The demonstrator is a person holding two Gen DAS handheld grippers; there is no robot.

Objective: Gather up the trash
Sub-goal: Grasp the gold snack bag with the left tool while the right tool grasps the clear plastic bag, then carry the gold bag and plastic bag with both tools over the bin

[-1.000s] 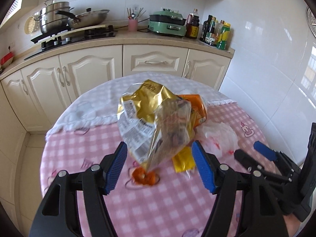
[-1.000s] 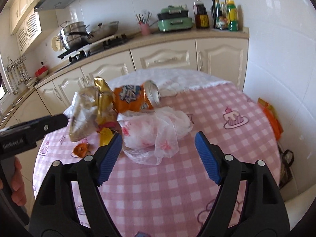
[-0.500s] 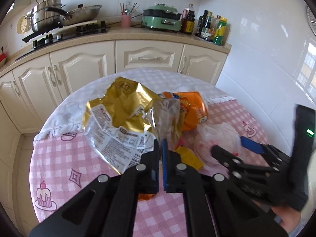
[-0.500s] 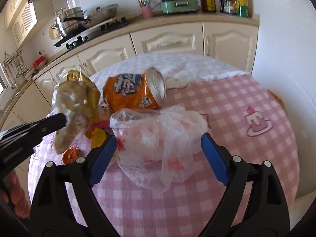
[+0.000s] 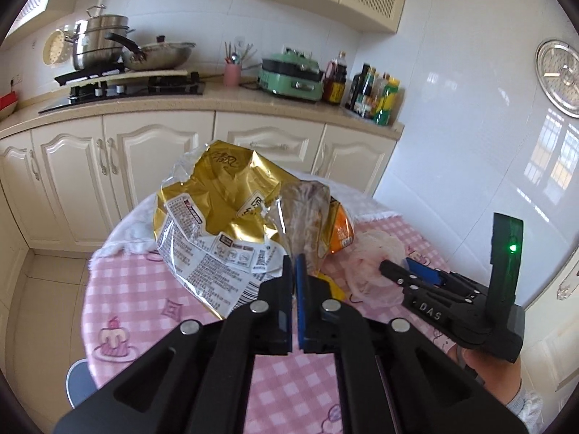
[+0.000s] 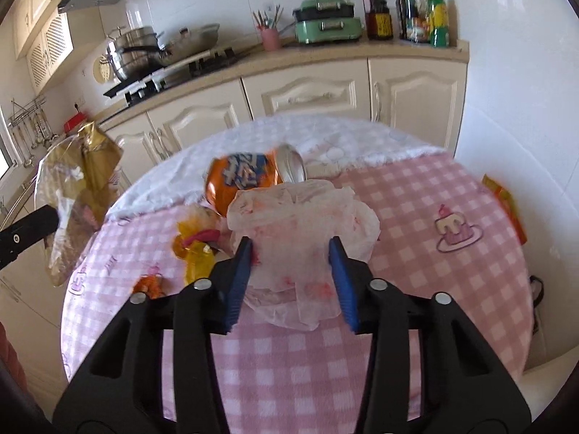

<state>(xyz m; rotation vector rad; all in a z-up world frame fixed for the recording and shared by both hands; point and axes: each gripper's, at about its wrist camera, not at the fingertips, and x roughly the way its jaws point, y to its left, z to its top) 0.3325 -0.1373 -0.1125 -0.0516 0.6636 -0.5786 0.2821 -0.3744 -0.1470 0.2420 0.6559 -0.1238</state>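
right wrist view, pink checked tablecloth, cream cabinets, stove

A pink-checked round table carries an orange can, plastic bag and yellow wrapper.

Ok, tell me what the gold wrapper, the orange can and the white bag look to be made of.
Gold wrapper: likely metallised plastic film, glossy, sharply creased with bright glints.
Orange can: probably thin aluminium, printed, with a bare silvery end and a dented body.
White bag: thin translucent plastic, crumpled in soft folds, with pink print showing through.
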